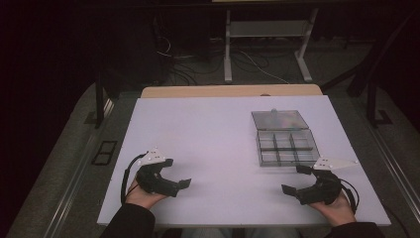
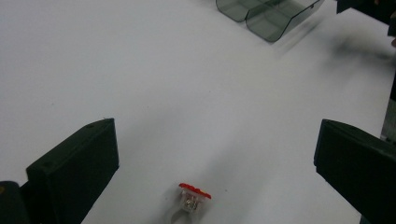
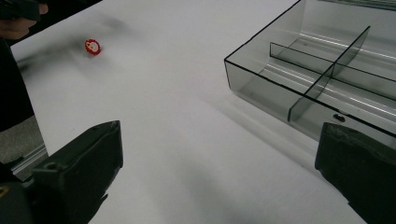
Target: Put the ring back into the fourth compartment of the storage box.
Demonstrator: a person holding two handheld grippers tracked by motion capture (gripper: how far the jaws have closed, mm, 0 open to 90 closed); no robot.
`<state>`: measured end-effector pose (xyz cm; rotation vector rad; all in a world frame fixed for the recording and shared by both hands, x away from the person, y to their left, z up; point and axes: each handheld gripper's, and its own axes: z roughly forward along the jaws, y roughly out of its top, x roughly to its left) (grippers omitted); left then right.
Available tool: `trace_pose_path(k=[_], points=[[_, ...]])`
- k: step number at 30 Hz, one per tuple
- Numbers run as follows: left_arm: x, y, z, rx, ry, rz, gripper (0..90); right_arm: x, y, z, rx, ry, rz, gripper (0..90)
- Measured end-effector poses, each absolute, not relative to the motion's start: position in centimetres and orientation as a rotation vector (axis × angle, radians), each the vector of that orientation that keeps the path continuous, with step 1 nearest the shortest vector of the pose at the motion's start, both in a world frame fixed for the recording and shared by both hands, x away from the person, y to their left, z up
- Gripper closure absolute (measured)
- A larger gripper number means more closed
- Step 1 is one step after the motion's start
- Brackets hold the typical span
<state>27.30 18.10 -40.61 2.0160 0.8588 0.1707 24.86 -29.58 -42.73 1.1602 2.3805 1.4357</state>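
Clear divided box (image 3: 327, 70) beyond right gripper (image 3: 219, 172), compartments look empty; both jaw pairs spread. Red-capped piece (image 2: 194, 196) between left gripper (image 2: 215, 172) jaws, blurry.

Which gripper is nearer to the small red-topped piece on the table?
Left. The small red-topped piece lies between the open jaws of the left gripper; the right gripper sits across the table, beside the clear compartment box.

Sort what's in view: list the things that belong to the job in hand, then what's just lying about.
Belongs to the job:
- small red-topped piece, on the table between the open left gripper jaws
- clear divided box, lid open, by the open right gripper

Just lying about:
- white table itself
- cables and desk legs on the floor beyond
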Motion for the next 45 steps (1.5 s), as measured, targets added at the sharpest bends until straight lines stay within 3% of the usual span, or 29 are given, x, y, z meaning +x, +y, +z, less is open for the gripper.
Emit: trace_pose_path(k=[30, 45], points=[[28.2, 16.8, -42.5, 2.309, 0.804, 0.084, 0.0, 24.8, -29.4, -42.8, 1.157, 2.397, 1.423, 0.3], [28.4, 17.3, -42.4, 2.385, 0.740, 0.091, 21.8, 24.8, -29.5, -42.8, 1.149, 2.400, 1.423, 0.3]])
